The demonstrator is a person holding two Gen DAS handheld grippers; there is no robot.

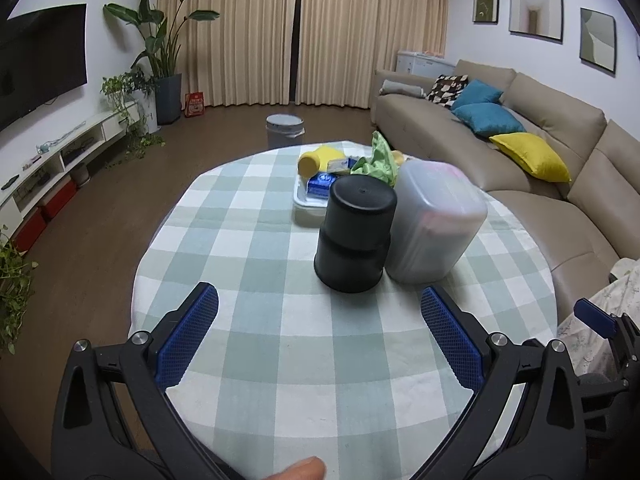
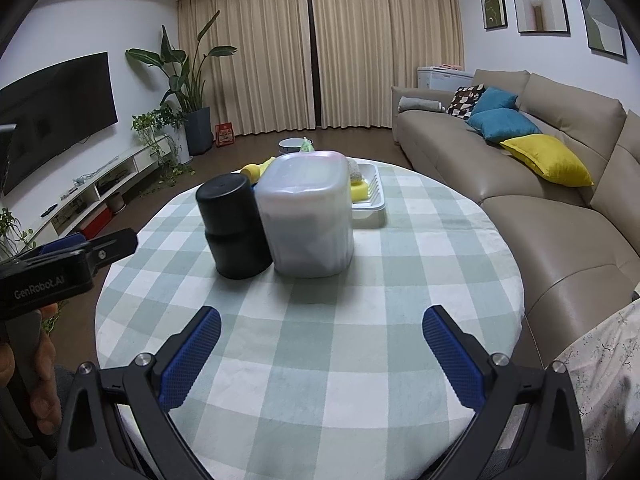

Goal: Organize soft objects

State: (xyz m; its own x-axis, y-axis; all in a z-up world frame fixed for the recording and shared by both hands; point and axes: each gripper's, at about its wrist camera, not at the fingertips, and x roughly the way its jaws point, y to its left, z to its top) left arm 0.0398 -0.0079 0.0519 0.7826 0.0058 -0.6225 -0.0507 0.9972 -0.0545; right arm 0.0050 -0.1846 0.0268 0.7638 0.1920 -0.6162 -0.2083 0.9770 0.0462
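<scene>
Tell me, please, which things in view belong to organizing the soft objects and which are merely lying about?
Job:
white tray holding soft items
green cloth
yellow sponge
black container
translucent bin
left gripper and right gripper, both open

Lying about:
sofa cushions
floor bucket
potted plant

White tray half behind frosted container

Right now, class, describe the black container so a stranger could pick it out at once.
Start at the round table with the green-and-white checked cloth. Near its middle two upside-down containers stand touching, in front of a white tray of soft items. The black container is the left one: round, opaque and stepped, unlike the translucent squarish container beside it.
</scene>
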